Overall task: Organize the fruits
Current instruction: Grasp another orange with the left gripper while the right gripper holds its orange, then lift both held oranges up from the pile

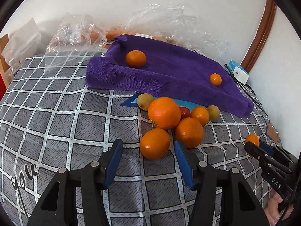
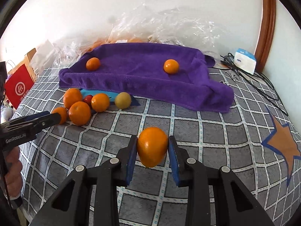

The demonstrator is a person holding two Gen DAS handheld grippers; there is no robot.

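With right gripper (image 2: 152, 150) jaws pinched on an orange (image 2: 152, 146) short of the purple towel (image 2: 131, 71), and left gripper (image 1: 148, 162) jaws spread empty, risked slipping from smooth pads, scattering the pile (image 1: 169, 120) beside the towel.

Plain white wall (image 2: 94, 9) behind a grey checked bedcover (image 2: 188, 124), curved brown wooden frame (image 2: 266, 28) at the wall's right, soft daylight.

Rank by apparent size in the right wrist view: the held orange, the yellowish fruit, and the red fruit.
1. Held orange, largest, though nearest the camera, so this is unsure.
2. Yellowish fruit.
3. Red fruit, smallest, partly hidden.
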